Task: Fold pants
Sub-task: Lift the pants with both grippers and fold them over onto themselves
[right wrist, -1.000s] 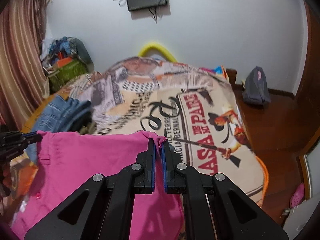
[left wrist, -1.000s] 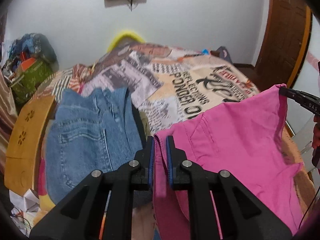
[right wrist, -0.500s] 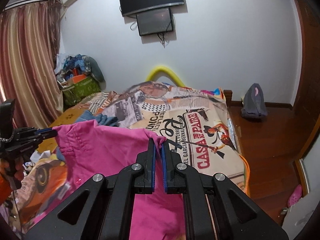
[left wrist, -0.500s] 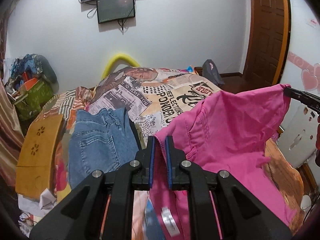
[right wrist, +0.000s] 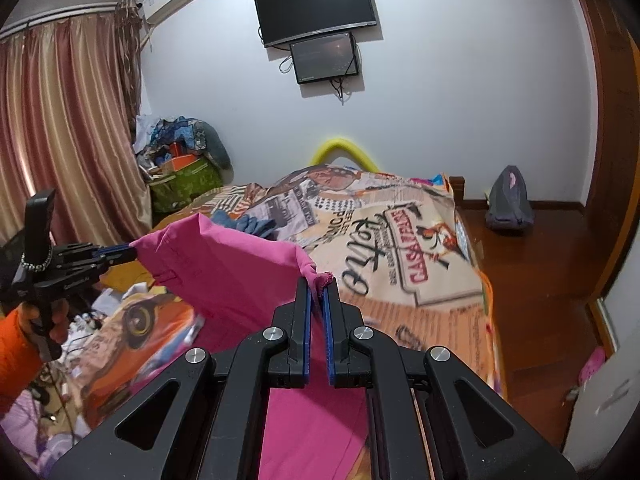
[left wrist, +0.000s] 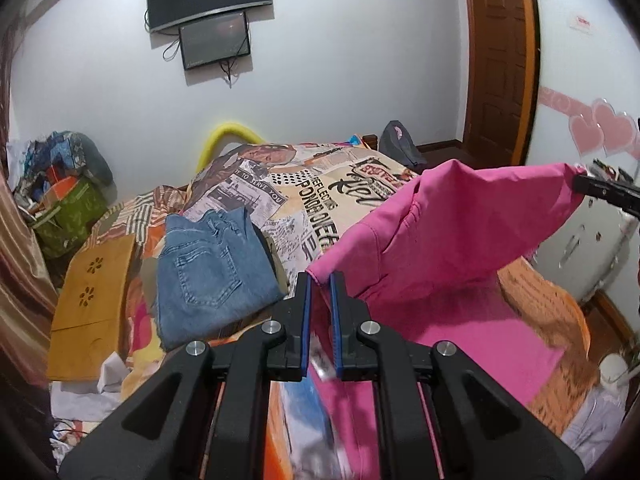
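Above the near end of the bed (left wrist: pixel 552 304), I keep the pink pants (left wrist: pixel 452 232) stretched: left gripper (left wrist: pixel 319 280) and right gripper (right wrist: pixel 316 280) each clamp a waistband corner; folded jeans (left wrist: pixel 208 268) lie left.

A bed spread with a newspaper-print patterned cover (left wrist: pixel 304 200) is seen; folded blue denim jeans (left wrist: pixel 208 268) are laid on its left side, beside a tan wooden board with flower cut-outs (left wrist: pixel 92 304); a black curved television (right wrist: pixel 316 6) is mounted on the white wall; a grey backpack (right wrist: pixel 510 200) is set on the brown wooden floor.
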